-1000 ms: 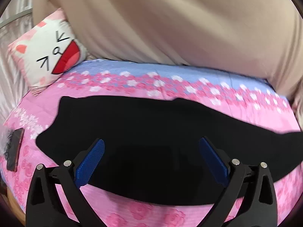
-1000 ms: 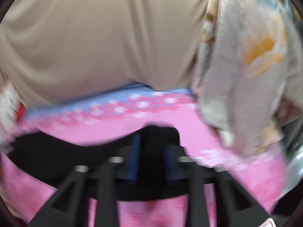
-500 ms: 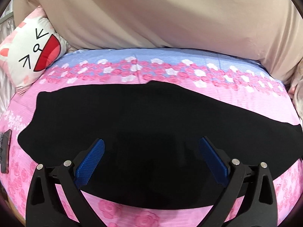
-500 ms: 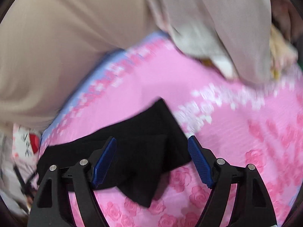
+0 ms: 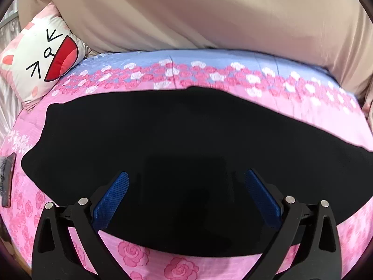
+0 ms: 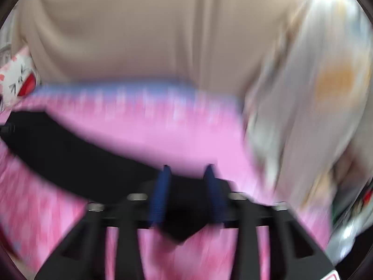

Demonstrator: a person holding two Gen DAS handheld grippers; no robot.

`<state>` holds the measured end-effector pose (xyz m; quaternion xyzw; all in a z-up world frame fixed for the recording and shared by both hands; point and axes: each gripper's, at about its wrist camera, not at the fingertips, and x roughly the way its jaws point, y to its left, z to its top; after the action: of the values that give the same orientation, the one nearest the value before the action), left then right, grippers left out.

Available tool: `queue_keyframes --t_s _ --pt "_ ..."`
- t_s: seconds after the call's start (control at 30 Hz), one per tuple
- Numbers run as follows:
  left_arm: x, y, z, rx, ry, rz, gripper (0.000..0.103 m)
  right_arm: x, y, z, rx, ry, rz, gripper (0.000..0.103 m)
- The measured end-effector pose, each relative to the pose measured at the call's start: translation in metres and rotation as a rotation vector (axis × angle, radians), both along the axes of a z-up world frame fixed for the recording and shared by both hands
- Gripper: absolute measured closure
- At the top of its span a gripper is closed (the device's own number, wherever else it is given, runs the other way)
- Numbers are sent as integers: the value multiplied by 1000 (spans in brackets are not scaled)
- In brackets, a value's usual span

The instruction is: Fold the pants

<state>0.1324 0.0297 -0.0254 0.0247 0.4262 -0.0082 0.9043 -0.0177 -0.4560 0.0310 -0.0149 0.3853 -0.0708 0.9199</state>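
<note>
Black pants lie spread flat across the pink flowered bedspread. My left gripper hovers over their near edge, open, with its blue pads wide apart and nothing pinched. The right wrist view is blurred by motion. In it, the pants run off to the left. My right gripper is at their end, jaws closing, with a bunch of black cloth filling the narrow gap between the pads. A corner of cloth hangs below them.
A white cartoon-face pillow lies at the back left. Beige fabric rises behind the bed. A dark flat object lies at the bed's left edge. Pale flowered cloth hangs at the right.
The right gripper, wide open over the pants' end half a second ago, has narrowed around that cloth and its view has swung. The left gripper has sunk slightly toward the pants, still open.
</note>
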Motion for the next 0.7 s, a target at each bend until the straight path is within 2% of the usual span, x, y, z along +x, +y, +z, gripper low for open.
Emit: queue_keyframes --t_s 0.07,0.1,0.13,0.2,0.23,0.27,0.3,0.33,0.4,0.43,0.47,0.5,0.53,0.6,0.63,0.7 --pt "1 -2 -5 13 15 -4 5 -15 -15 -39 88 137 -49 59" --pt "2 -3 -6 16 21 -6 5 -24 -18 -45 107 146 -71 59" --pt "4 -5 -7 18 25 -8 5 -32 -20 -43 133 134 -87 58" --pt "7 -12 -5 15 24 -17 5 -38 -36 -30 311 59 -111 50" --pt "7 -16 -3 7 19 -24 5 -35 -42 -24 374 29 -121 37" --pt "7 -21 0 -6 13 -36 5 -29 -53 -17 448 -2 -147 32" --pt "6 -26 3 -17 6 -48 5 -22 -61 -13 518 -23 -154 32" --pt "4 -31 5 -23 -1 -59 5 -11 -74 -13 636 -36 -145 32" --pt "0 -38 8 -25 -13 -74 5 11 -91 -22 758 13 -152 32" --pt "-3 -41 10 -23 -20 -82 5 20 -94 -30 772 61 -166 32" --pt "-5 -42 11 -20 -23 -81 5 35 -93 -42 775 140 -188 38" --pt "-6 -42 11 -19 -24 -79 5 44 -93 -50 784 182 -194 55" --pt "-6 -41 12 -17 -25 -73 5 57 -87 -51 802 202 -165 97" --pt "-6 -36 13 -11 -24 -49 5 63 -72 -25 734 124 -95 94" --pt "-5 -33 14 -7 -24 -35 5 62 -61 -3 662 59 -45 94" --pt "-4 -29 15 -3 -25 -19 5 44 -25 49 419 -125 130 95"
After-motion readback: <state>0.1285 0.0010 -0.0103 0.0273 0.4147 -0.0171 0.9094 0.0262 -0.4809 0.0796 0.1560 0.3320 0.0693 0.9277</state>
